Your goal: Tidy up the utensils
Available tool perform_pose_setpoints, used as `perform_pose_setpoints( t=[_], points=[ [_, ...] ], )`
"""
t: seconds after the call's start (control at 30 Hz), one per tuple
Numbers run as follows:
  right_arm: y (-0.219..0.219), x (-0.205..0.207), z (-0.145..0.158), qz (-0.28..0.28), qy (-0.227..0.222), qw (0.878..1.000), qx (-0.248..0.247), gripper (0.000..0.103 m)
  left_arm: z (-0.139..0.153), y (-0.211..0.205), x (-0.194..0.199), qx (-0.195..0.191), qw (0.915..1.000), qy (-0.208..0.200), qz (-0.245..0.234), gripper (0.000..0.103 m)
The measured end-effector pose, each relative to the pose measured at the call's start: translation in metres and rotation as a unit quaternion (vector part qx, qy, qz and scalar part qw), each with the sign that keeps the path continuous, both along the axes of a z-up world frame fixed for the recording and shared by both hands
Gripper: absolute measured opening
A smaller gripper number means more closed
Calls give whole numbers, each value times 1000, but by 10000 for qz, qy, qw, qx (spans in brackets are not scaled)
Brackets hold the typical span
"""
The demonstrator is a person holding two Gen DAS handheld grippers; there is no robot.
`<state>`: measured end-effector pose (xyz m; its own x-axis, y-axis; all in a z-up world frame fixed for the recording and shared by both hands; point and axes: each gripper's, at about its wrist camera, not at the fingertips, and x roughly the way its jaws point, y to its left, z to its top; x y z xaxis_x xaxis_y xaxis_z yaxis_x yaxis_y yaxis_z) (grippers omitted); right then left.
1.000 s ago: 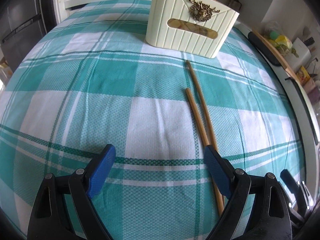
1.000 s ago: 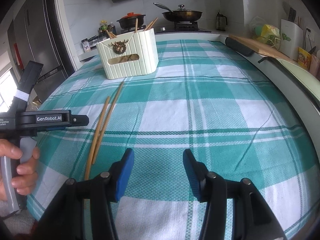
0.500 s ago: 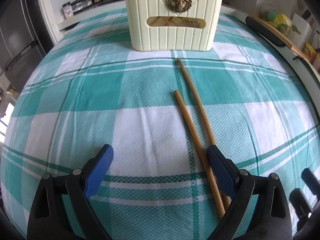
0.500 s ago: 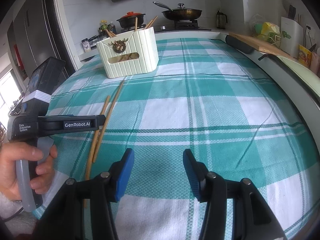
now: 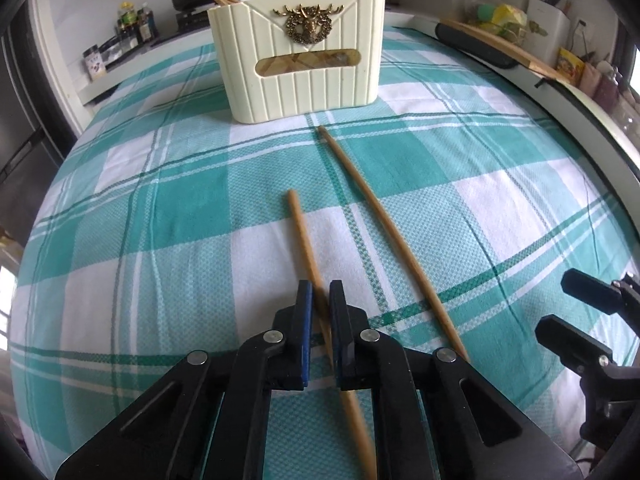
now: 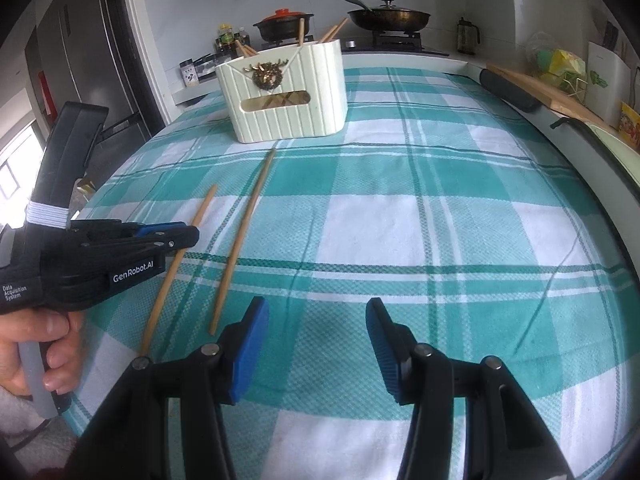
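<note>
Two wooden chopsticks lie on the green checked cloth. My left gripper (image 5: 320, 292) is shut on the nearer, left chopstick (image 5: 301, 228), gripping it near its middle. It also shows in the right wrist view (image 6: 182, 254), with the left gripper (image 6: 188, 234) closed over it. The second chopstick (image 5: 380, 220) lies free to the right; it shows in the right wrist view too (image 6: 244, 236). The cream utensil holder (image 5: 300, 56) with a brass deer emblem stands at the far end and holds several chopsticks. My right gripper (image 6: 316, 312) is open and empty over the cloth.
A wooden board (image 6: 548, 92) and a black roll (image 6: 508, 90) lie along the counter's right edge. A stove with a pan (image 6: 388, 16) and a red-lidded pot (image 6: 284, 24) is behind the holder. A fridge (image 6: 88, 60) stands at the left.
My left gripper has shifted right over the left chopstick and closed on it. The right gripper has barely moved.
</note>
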<state>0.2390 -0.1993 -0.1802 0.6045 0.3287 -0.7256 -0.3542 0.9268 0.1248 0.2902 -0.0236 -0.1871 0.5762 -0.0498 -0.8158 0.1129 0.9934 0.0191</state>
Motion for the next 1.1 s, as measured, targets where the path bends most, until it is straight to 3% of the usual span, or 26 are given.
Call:
perform_pose_setpoints(
  t=[0.07,0.13,0.2,0.33,0.4,0.47,0.63,0.93,1.0,1.1],
  points=[
    [18,12,0,251,50,9997,-9,52,0,9,5,7,9996,-35,-288,4],
    [35,27,-4,366,120,9992,-71,52,-1,18,12,246,9990,-83,-368,4],
    [52,39,-9,464,229,9986,-115,52,-3,31,18,347,9991,-59,-237,5],
    [82,45,-13,687,131,9967,-420,51,-4,54,20,164,9996,38,226,5],
    [90,43,-14,689,11,9950,-726,41,-5,62,20,41,9983,74,574,5],
    [91,41,-13,552,-47,9937,-975,7,-5,69,21,-52,9960,120,888,5],
    [63,29,-12,140,-62,9931,-1164,6,-5,79,19,-235,9905,157,1343,6],
    [3,-10,-12,-484,23,9897,-1345,6,-6,89,13,-508,9860,112,1585,6],
    [0,-15,-11,-537,16,9906,-1262,7,-5,89,12,-572,9864,92,1535,12],
    [-2,-19,-10,-555,-53,9917,-1163,19,-2,88,8,-595,9869,53,1497,44]
  ],
)
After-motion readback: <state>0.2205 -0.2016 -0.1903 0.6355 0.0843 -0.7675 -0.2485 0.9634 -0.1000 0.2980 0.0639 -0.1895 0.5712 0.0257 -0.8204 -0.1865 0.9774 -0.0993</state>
